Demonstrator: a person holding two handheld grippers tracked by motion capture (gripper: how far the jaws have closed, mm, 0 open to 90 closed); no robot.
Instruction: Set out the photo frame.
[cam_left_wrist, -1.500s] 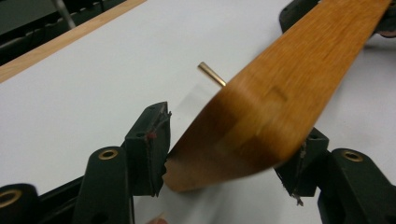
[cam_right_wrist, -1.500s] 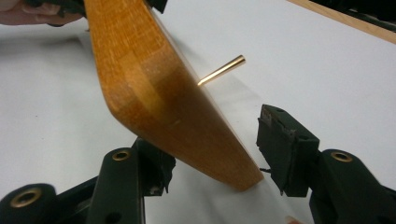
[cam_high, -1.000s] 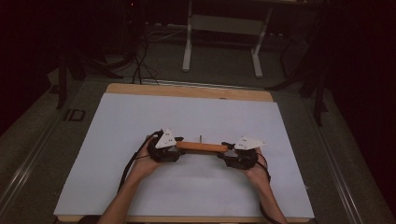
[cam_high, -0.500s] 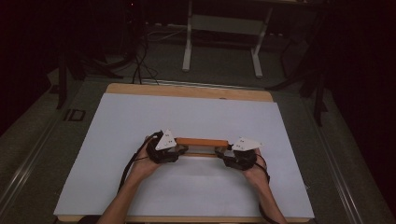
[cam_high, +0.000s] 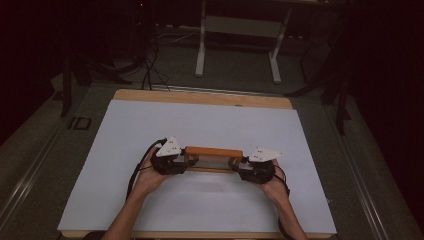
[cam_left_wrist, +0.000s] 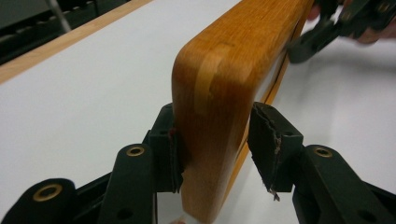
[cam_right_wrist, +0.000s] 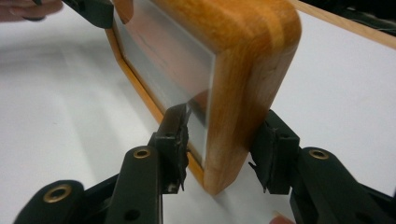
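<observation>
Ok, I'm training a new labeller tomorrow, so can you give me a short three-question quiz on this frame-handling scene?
1. True or false: the wooden frame lies flat on the table.
2. What fills the frame? A) a clear panel B) cloth C) cork
3. Where on the frame do the left gripper and right gripper sit?

Key
1. False: it stands on its long edge.
2. A.
3. One at each end. Each has a short end of the frame between its jaws, which have just been closing.
</observation>
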